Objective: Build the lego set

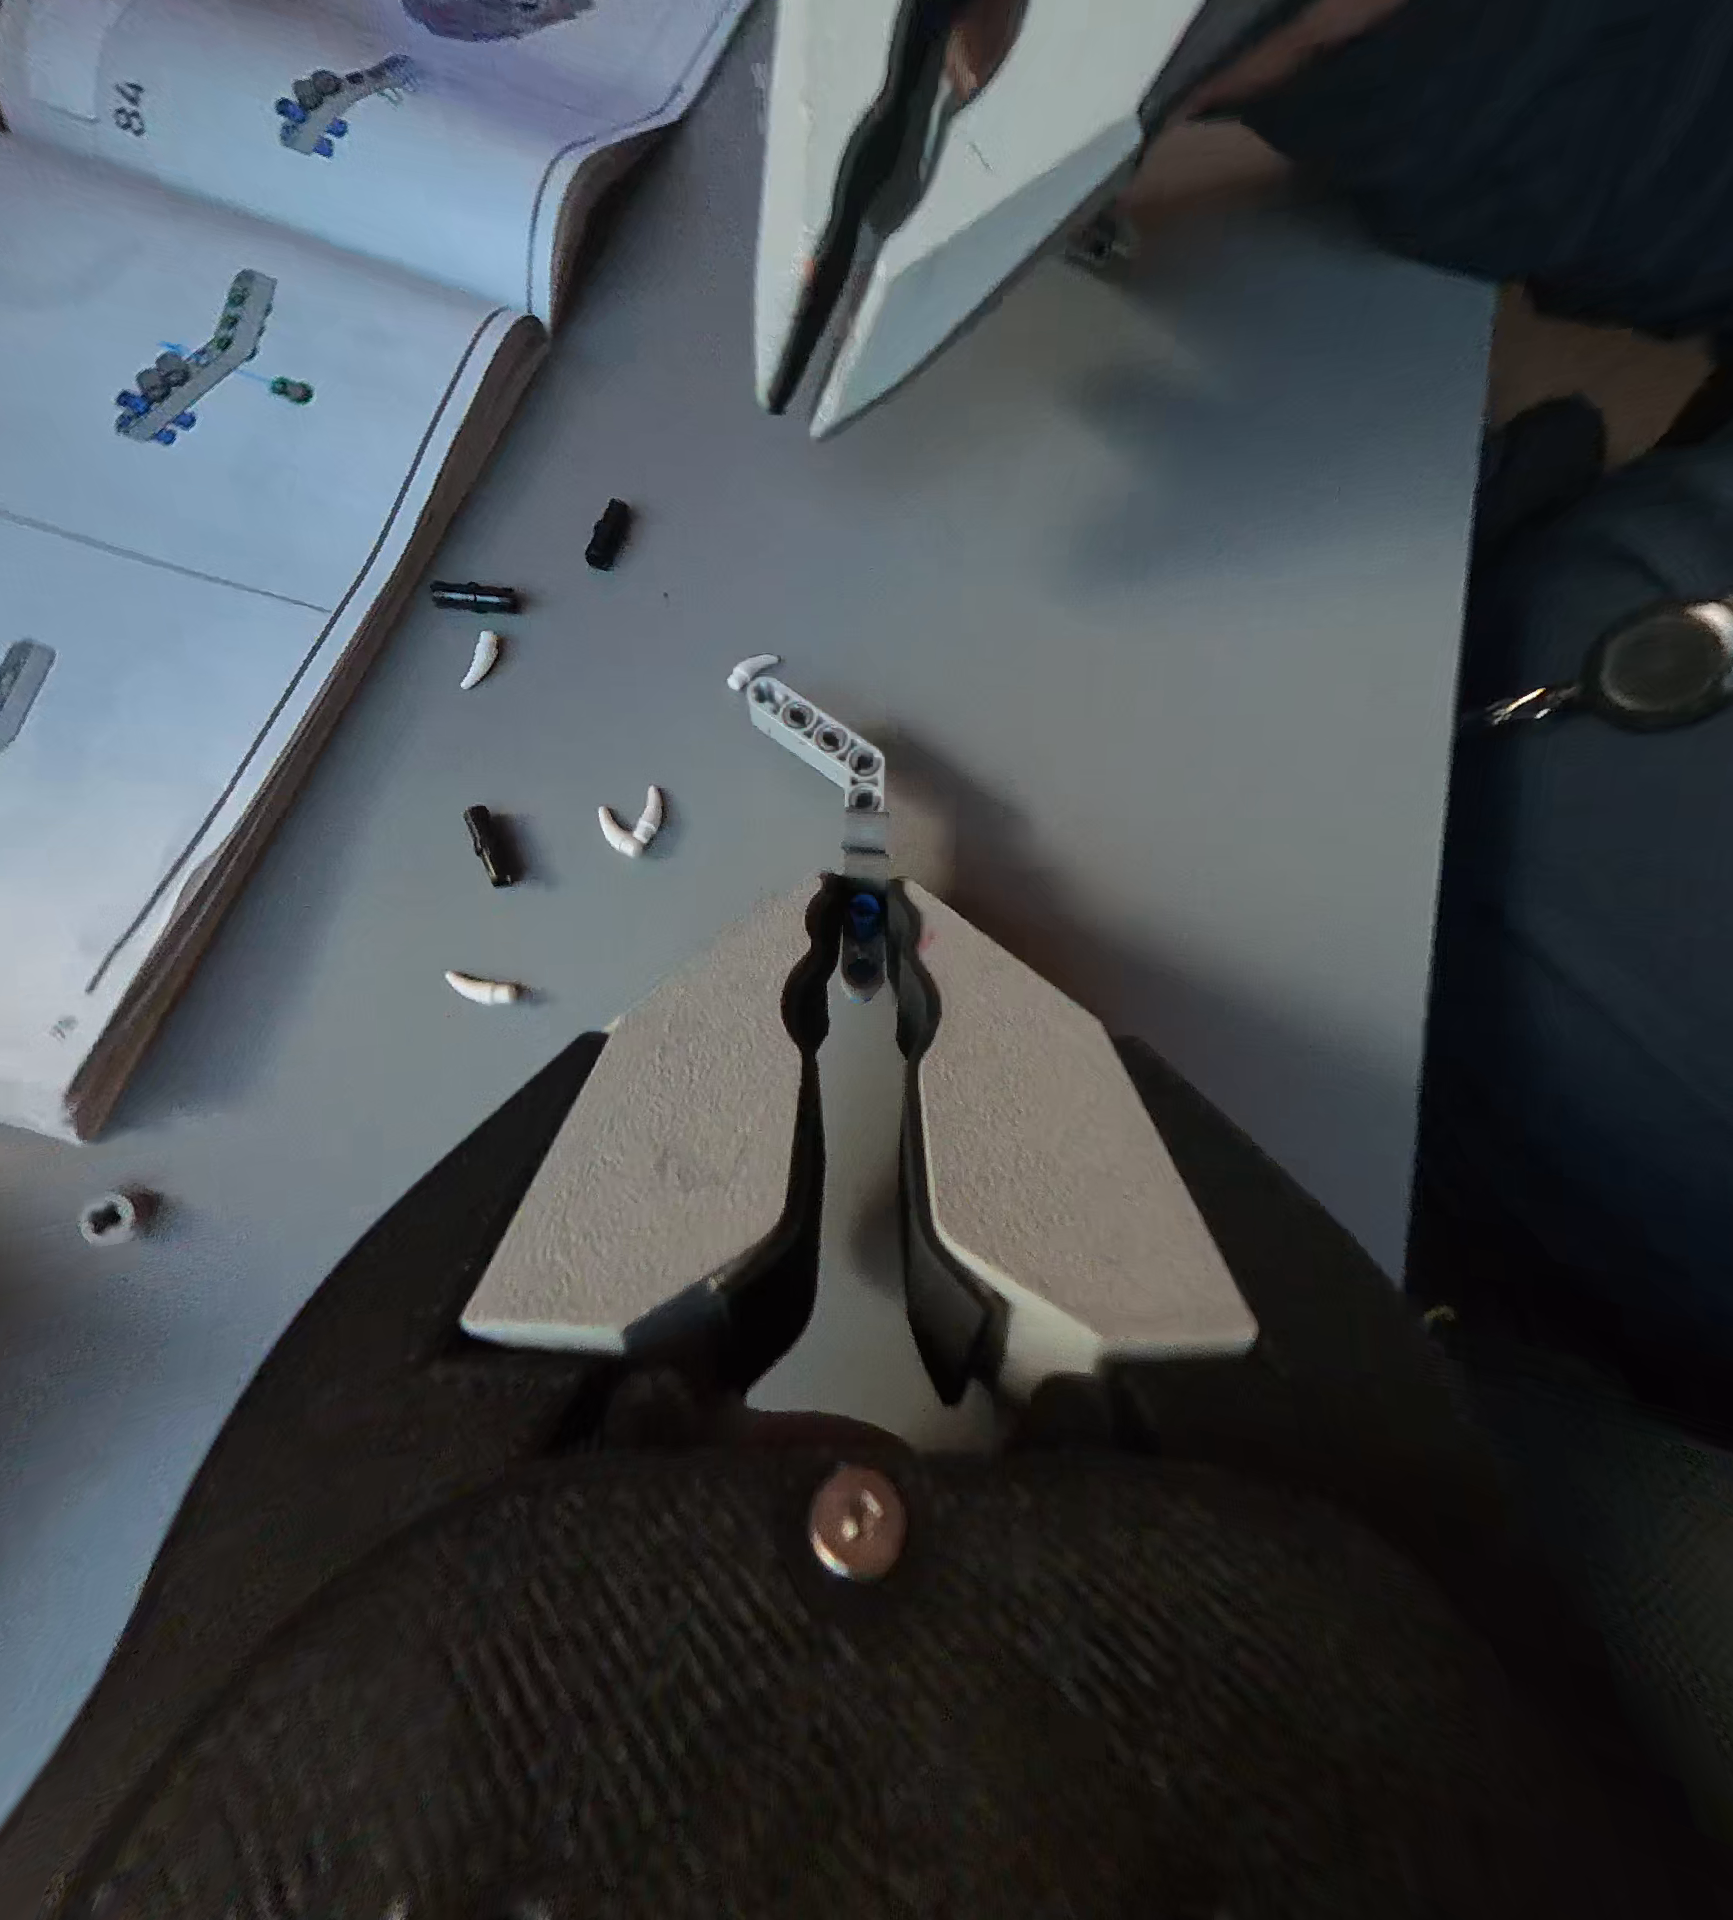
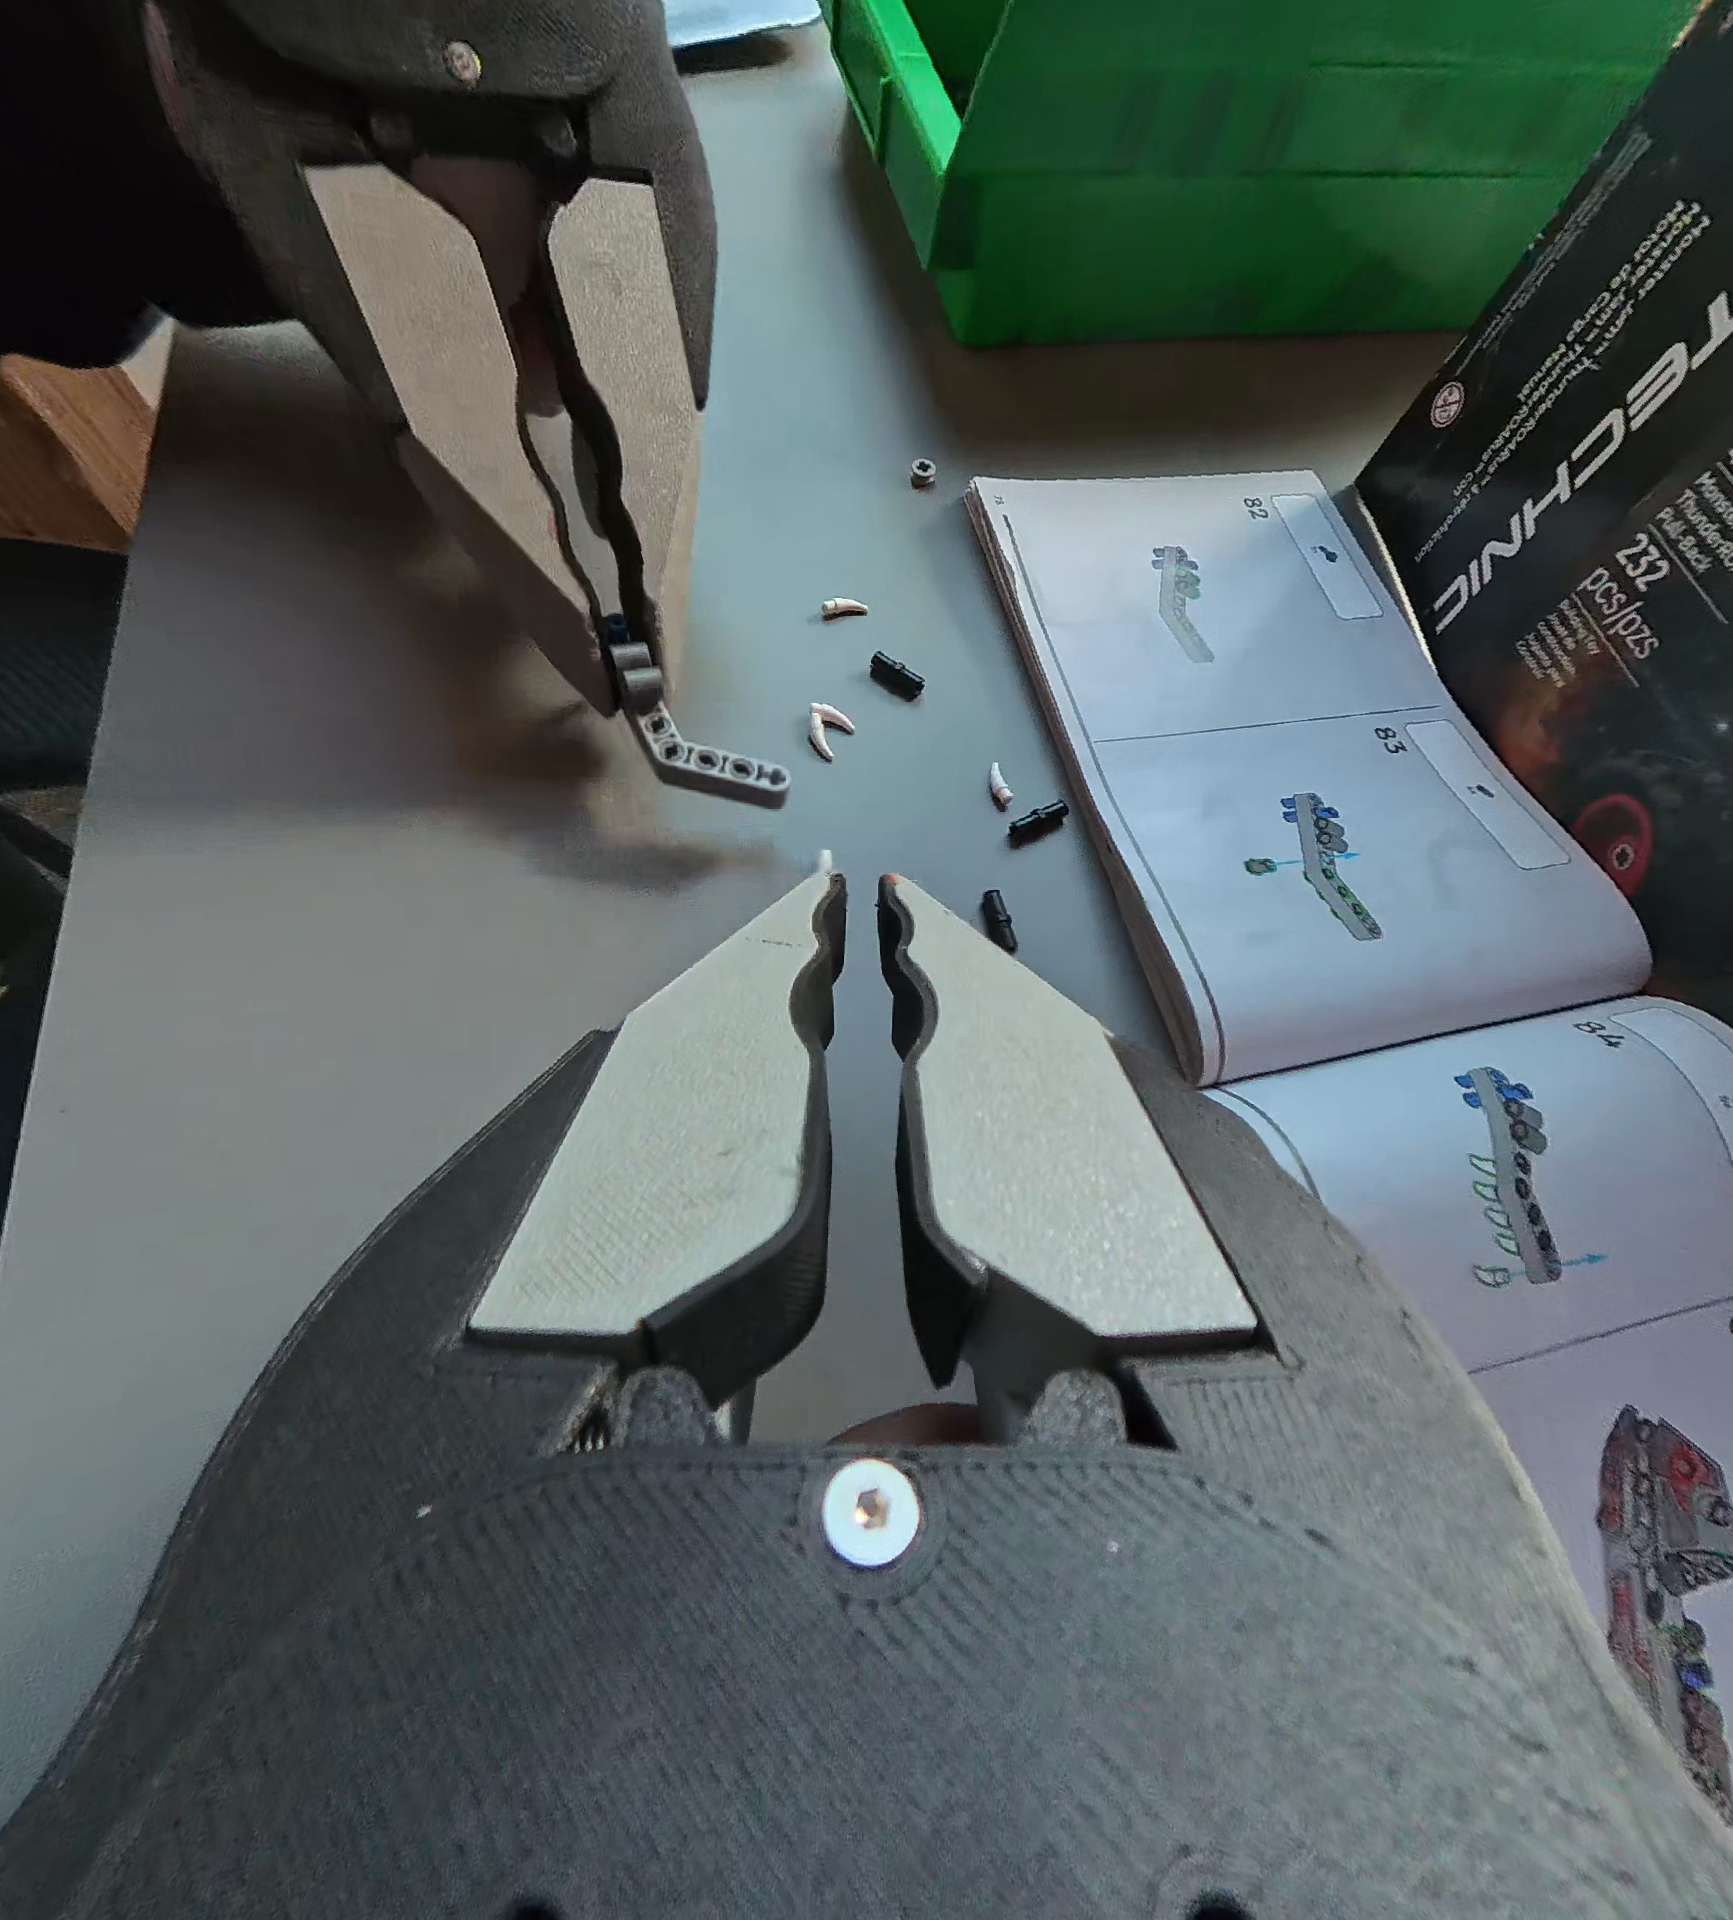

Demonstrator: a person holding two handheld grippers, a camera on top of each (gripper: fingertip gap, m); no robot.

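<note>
My left gripper (image 1: 862,904) is shut on one end of a grey bent lego beam (image 1: 820,743) that has a blue pin (image 1: 864,914) in it, and holds it over the grey table (image 1: 1153,623). A white tooth piece (image 1: 753,670) lies at the beam's far end. My right gripper (image 2: 862,883) points at the beam (image 2: 711,764) from the far side, its jaws a narrow gap apart with nothing between them. The tooth (image 2: 824,858) shows just beyond its left fingertip. The right gripper also shows in the left wrist view (image 1: 810,405), and the left gripper in the right wrist view (image 2: 633,665).
Loose white teeth (image 1: 633,821), black pins (image 1: 491,845) and a grey bush (image 1: 114,1214) lie beside the open instruction booklet (image 1: 166,582). A green bin (image 2: 1205,156) and the black set box (image 2: 1620,520) stand behind the booklet (image 2: 1309,748). The table edge (image 1: 1454,831) borders a person's lap. One gripper's finger ends stand about 8 cm off the other's. It is some 4 cm from my right tips to the white tooth piece (image 1: 753,670). From either gripper's tips it is about 5 cm to the tooth (image 2: 824,858). It turns up in the left wrist view (image 1: 737,682) as well.
</note>
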